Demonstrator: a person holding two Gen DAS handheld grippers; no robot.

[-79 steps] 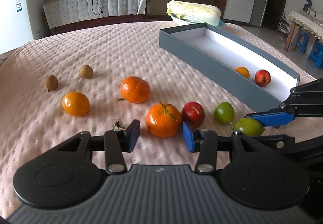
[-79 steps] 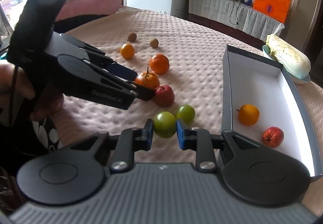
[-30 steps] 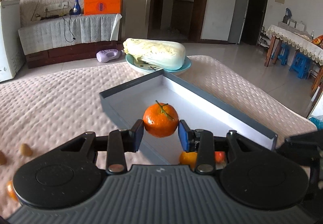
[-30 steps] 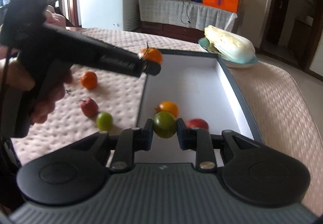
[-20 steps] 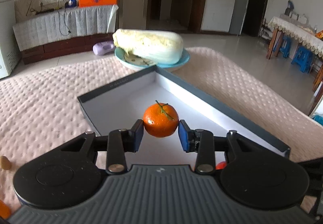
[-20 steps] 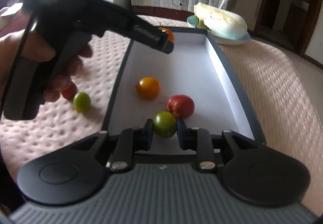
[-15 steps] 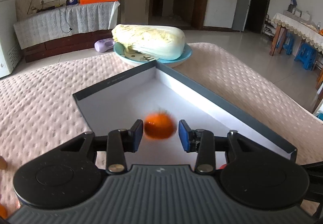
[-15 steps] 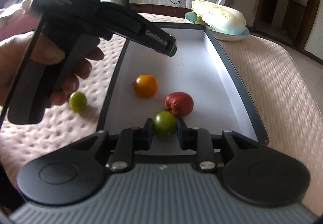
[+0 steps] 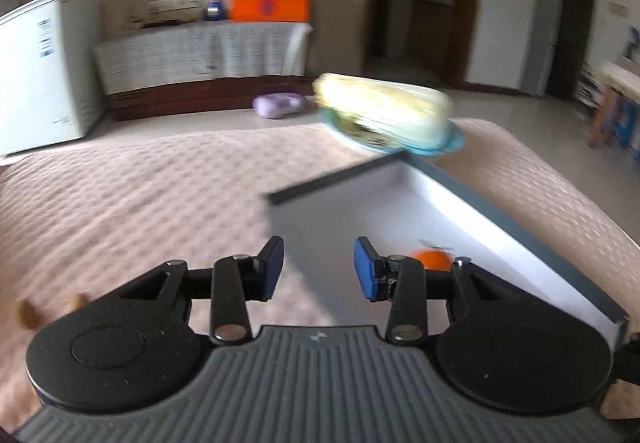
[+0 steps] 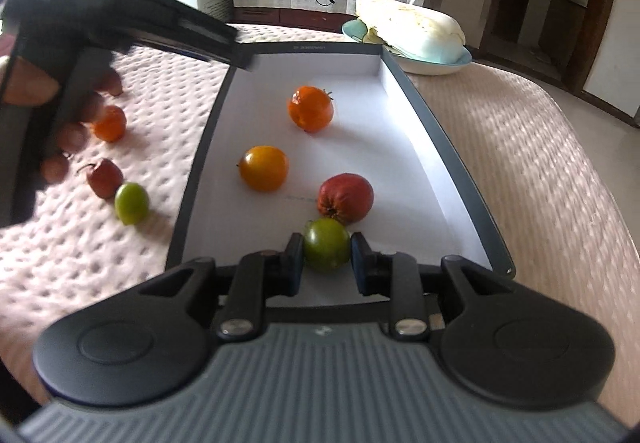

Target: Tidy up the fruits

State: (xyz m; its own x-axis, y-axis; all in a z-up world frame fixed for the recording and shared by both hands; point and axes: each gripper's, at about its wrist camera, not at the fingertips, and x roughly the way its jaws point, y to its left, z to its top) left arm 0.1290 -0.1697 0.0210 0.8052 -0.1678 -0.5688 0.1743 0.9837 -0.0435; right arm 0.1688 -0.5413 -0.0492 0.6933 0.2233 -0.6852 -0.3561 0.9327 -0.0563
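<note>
The tangerine (image 10: 310, 114) has dropped from spread, empty left fingers (image 9: 273, 263), four fruits in the tray (image 10: 436, 131); right fingers (image 10: 294, 263) flank the green fruit (image 10: 326, 249).

Occluded, cropped and blurred regions

The left wrist view is motion-blurred throughout; the cabbage (image 9: 382, 111) and the two brown fruits (image 9: 28, 313) at the left edge lack detail. The mandarin (image 9: 434, 258) in the box (image 9: 516, 227) is partly hidden behind the left tongs (image 9: 319, 269). In the right wrist view, the right tongs (image 10: 326, 258) cover the box's near wall, and the left tongs appear blurred.
</note>
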